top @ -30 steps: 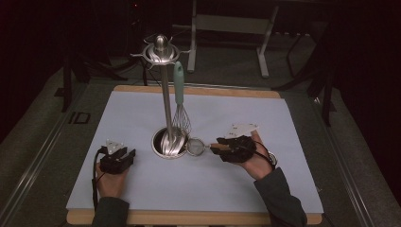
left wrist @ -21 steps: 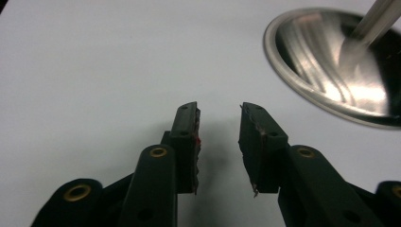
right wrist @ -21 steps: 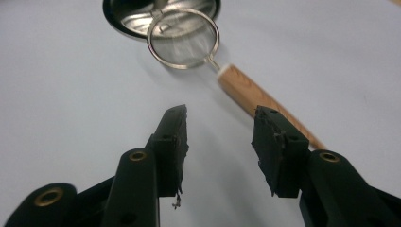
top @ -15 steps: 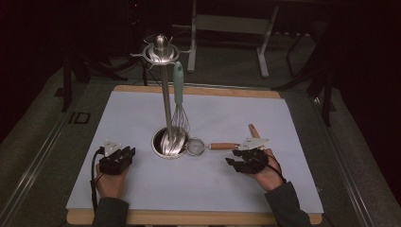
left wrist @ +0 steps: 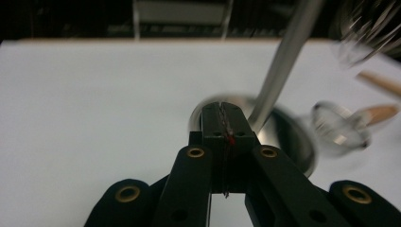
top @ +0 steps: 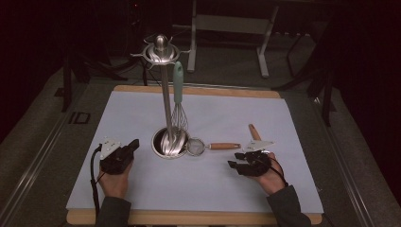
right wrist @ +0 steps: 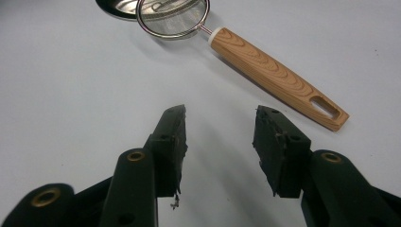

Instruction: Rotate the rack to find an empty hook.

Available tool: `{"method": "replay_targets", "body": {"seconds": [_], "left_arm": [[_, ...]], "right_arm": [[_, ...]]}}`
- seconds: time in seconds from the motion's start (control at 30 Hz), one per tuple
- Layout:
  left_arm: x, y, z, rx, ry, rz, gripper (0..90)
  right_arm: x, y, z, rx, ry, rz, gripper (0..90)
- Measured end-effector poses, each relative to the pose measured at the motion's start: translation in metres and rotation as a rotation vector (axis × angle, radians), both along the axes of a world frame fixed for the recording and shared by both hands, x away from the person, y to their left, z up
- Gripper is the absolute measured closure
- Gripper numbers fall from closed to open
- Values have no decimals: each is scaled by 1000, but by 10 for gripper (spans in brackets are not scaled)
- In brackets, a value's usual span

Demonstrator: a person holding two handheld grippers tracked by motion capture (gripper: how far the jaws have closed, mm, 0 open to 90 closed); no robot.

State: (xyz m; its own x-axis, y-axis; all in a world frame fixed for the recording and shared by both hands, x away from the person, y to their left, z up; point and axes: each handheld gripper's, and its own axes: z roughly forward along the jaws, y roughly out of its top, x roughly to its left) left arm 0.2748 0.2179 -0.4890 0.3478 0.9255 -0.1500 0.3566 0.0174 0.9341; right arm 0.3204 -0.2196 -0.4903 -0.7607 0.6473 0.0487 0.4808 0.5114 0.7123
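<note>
A steel utensil stand (top: 163, 101) rises from a round base (top: 156, 142) on a pale mat. A teal-handled whisk (top: 178, 97) hangs from its top. A small mesh strainer (top: 196, 147) with a wooden handle (right wrist: 279, 78) lies flat just right of the base. My left gripper (top: 134, 144) sits left of the base; its jaws have just been closing and stand shut with nothing between them (left wrist: 222, 111). My right gripper (right wrist: 221, 113) hovers low near the strainer's handle end, apart from it. Its jaws have just been opening and hold nothing.
A second wooden handle (top: 254, 132) lies on the mat behind my right gripper, its far end hidden. The pale mat (top: 236, 109) covers a wooden board, with dark floor and metal furniture legs beyond the table.
My right gripper has drawn back from the strainer's handle toward the front right, and the strainer stays lying on the mat. My left hand has barely shifted.
</note>
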Motion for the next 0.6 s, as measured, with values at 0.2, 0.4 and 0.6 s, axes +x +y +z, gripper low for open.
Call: {"method": "replay_targets", "body": {"seconds": [0.2,0.4,0.6], "left_arm": [[-6,-13,34,-54,-143,-8,899],[-12,-28,68,-73,-268,-19,899],[-10,-45,105,-85,-389,-39,899]], "right_arm": [[-1,1,0,-5,-5,2,540],[-2,-2,0,-3,-4,-6,539],[-2,-3,-1,-10,-7,-7,537]]}}
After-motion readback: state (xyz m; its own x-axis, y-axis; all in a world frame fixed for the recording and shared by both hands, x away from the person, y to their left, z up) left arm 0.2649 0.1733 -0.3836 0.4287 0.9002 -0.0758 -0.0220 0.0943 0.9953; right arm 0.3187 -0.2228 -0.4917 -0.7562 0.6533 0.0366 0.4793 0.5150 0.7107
